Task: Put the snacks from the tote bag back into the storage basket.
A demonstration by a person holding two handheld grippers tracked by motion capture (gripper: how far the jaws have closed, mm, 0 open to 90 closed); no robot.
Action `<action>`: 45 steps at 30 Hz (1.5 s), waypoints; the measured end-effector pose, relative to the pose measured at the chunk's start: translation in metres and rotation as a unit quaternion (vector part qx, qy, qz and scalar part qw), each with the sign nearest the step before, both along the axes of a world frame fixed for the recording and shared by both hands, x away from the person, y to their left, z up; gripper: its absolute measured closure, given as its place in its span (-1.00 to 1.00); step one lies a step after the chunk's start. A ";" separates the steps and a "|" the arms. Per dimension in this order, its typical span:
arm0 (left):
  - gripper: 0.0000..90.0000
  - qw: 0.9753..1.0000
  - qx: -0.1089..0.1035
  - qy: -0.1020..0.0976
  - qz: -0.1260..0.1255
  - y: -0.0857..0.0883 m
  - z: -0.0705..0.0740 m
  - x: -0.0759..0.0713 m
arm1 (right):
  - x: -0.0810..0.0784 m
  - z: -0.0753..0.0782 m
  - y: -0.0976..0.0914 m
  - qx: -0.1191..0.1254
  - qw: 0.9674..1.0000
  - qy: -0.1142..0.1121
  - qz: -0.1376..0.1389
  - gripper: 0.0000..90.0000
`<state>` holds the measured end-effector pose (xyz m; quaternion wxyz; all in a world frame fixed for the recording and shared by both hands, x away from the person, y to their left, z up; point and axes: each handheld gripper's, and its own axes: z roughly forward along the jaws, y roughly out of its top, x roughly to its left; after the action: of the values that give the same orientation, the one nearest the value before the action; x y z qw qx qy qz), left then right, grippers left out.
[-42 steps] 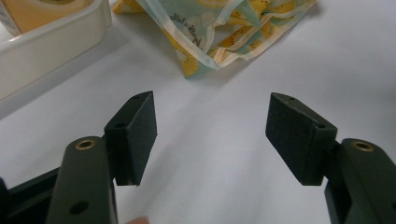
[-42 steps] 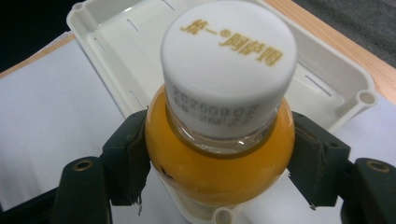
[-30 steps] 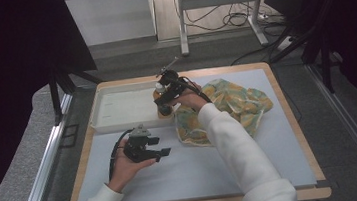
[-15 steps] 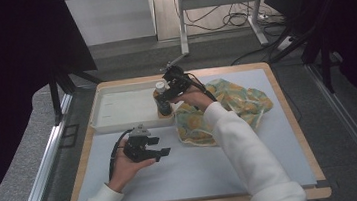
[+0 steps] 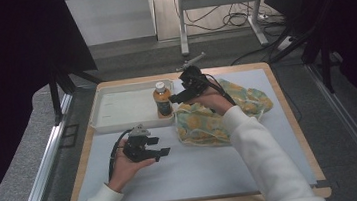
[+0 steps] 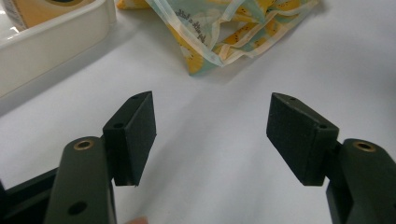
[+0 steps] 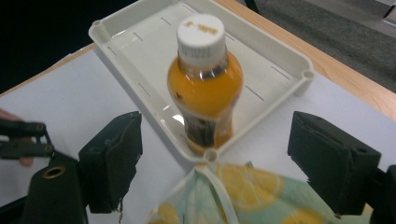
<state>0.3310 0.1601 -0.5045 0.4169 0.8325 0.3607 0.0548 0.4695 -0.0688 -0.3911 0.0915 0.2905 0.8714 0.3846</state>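
An orange drink bottle (image 5: pixel 162 99) (image 7: pixel 205 84) with a white cap stands upright in the near right corner of the white tray (image 5: pixel 122 106) (image 7: pixel 140 42). My right gripper (image 5: pixel 179 98) (image 7: pixel 219 154) hovers just right of the bottle; its jaws have just been opening and stand open with nothing between them, the bottle a little beyond the pads. A lemon-print cloth bag (image 5: pixel 218 119) (image 7: pixel 243 196) (image 6: pixel 219 32) lies crumpled under that hand. Low over the white mat, my left gripper (image 5: pixel 159 147) (image 6: pixel 212 126) is open and empty, facing the bag and the tray's wall (image 6: pixel 51 37).
A white mat (image 5: pixel 213 162) covers the wooden table (image 5: pixel 291 119). Inside the tray, the part left of the bottle is bare. Grey floor, a metal rail and cables surround the table. My left gripper's jaws (image 7: pixel 18 140) show at the left edge of the right gripper view.
My right gripper has let go of the bottle and drawn back to the right and slightly up. The bottle stays upright in the tray. The left gripper has not moved.
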 end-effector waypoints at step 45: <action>-0.27 0.999 0.008 0.000 0.032 0.007 -0.009 0.004 | -0.079 -0.048 -0.161 0.023 0.996 -0.001 -0.087 -0.59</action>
<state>0.3350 0.1670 -0.5136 0.4084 0.8237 0.3868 0.0715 0.3908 -0.2294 -0.4393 0.1193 0.3669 0.8337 0.3951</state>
